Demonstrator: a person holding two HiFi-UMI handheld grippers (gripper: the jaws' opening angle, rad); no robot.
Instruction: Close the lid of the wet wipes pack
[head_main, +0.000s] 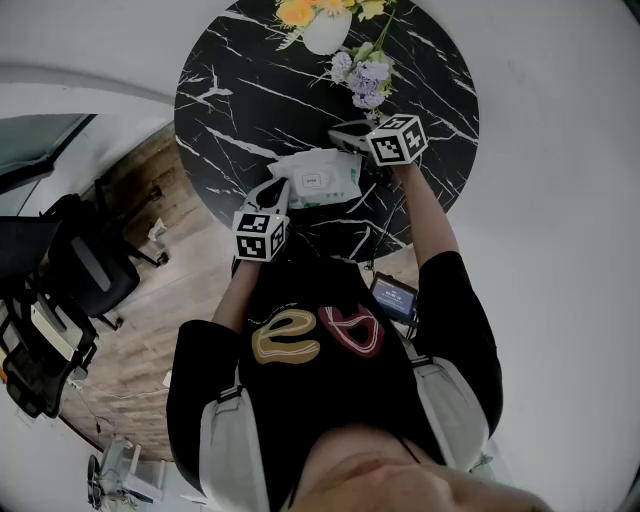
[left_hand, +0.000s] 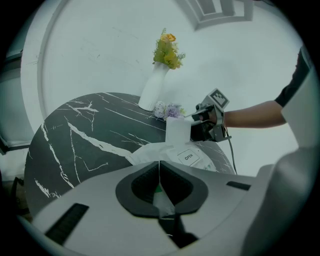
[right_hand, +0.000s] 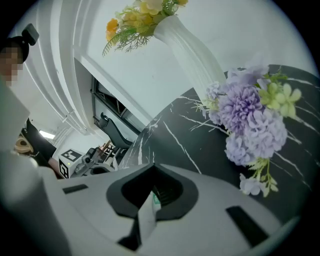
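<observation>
The white wet wipes pack (head_main: 320, 178) lies on the black marble table (head_main: 240, 100), near its front edge. My left gripper (head_main: 273, 194) is shut on the pack's near edge, and a thin strip of white and green film (left_hand: 161, 197) shows between its jaws. My right gripper (head_main: 347, 134) sits at the pack's far right and is shut on the lid flap (right_hand: 146, 216). In the left gripper view the lid (left_hand: 177, 131) stands raised above the pack (left_hand: 187, 157), beside its "OPEN" label, with the right gripper (left_hand: 199, 125) pinching it.
A white vase (head_main: 326, 30) of yellow flowers stands at the table's far side. Purple flowers (head_main: 365, 75) lie just behind my right gripper and fill the right of its view (right_hand: 250, 122). Office chairs (head_main: 80, 270) stand on the floor at left.
</observation>
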